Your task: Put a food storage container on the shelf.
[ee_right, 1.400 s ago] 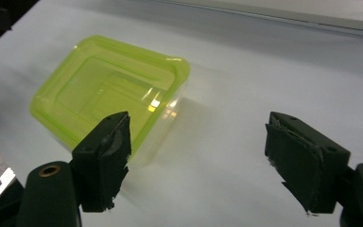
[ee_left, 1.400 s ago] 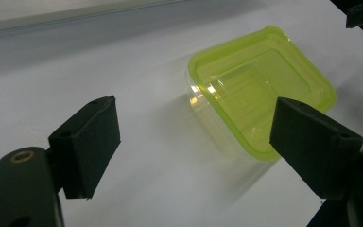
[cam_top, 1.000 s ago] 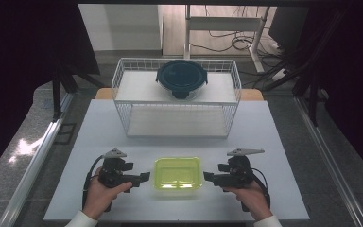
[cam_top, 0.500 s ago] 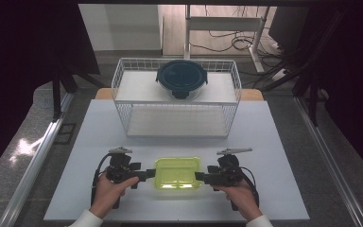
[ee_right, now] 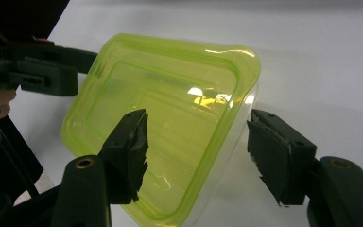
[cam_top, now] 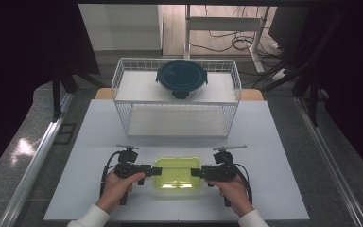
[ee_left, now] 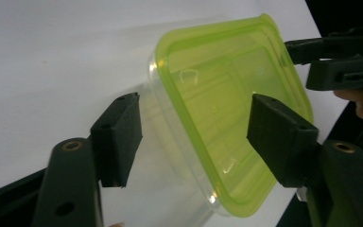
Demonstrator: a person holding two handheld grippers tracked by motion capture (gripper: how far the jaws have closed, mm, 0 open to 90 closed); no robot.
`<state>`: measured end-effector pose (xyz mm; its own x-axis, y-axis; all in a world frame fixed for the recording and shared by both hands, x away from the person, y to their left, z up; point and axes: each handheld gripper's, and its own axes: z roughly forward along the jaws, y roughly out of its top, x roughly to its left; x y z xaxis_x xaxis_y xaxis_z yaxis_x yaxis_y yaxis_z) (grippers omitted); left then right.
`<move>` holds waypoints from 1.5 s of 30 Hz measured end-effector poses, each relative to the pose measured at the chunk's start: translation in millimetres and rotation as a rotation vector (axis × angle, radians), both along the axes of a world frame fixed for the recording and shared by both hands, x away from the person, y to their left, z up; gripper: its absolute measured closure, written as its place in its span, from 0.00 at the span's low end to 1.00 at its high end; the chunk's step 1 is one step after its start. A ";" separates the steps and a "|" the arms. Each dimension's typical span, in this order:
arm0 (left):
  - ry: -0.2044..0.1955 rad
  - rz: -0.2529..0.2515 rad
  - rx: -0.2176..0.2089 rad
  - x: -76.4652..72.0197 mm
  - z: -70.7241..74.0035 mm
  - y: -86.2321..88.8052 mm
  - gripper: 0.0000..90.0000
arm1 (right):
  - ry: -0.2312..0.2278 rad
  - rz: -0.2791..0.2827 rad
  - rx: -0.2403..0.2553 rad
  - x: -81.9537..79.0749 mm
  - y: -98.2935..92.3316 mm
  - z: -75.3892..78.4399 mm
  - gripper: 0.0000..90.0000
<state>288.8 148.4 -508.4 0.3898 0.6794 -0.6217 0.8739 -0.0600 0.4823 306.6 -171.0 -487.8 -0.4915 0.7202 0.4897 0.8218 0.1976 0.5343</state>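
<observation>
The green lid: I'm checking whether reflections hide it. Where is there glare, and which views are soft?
Right gripper view: white glare patch on the green lid, near its right rim. High view: a pale bright streak at the lid's near edge, surroundings dark. Left gripper view: only faint glints; the near pads look slightly soft.

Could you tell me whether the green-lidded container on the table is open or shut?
Shut: the green lid sits flat over the clear container.

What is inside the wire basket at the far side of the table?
A round container with a dark blue lid sits in the white wire basket, toward its far side. The lid covers the container, so its contents cannot be seen.
</observation>
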 end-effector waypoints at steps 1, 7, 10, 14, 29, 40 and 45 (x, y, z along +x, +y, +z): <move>0.006 0.000 -0.009 0.0 -0.9 -0.7 0.41 | 0.008 -0.005 0.006 0.3 -0.7 -0.5 0.44; 0.053 0.006 -0.060 -0.5 -7.8 2.1 0.47 | 0.040 -0.022 0.019 1.6 -5.1 -7.9 0.46; 0.067 -0.004 -0.078 -0.8 -10.0 1.9 0.53 | 0.066 -0.020 0.044 2.9 -5.5 -12.2 0.49; 0.081 -0.007 -0.091 -0.6 -12.0 1.2 0.63 | 0.099 -0.019 0.078 3.7 -5.4 -17.2 0.58; 0.013 0.020 -0.076 -12.8 3.5 3.5 0.86 | 0.088 -0.039 0.092 -6.8 -11.0 -7.9 0.79; -0.094 0.005 -0.080 -24.0 27.6 6.9 0.86 | -0.006 -0.001 0.111 -14.7 -12.8 15.0 0.83; -0.152 0.010 -0.075 -31.1 43.5 6.7 0.86 | -0.064 0.018 0.130 -19.7 -14.9 30.7 0.84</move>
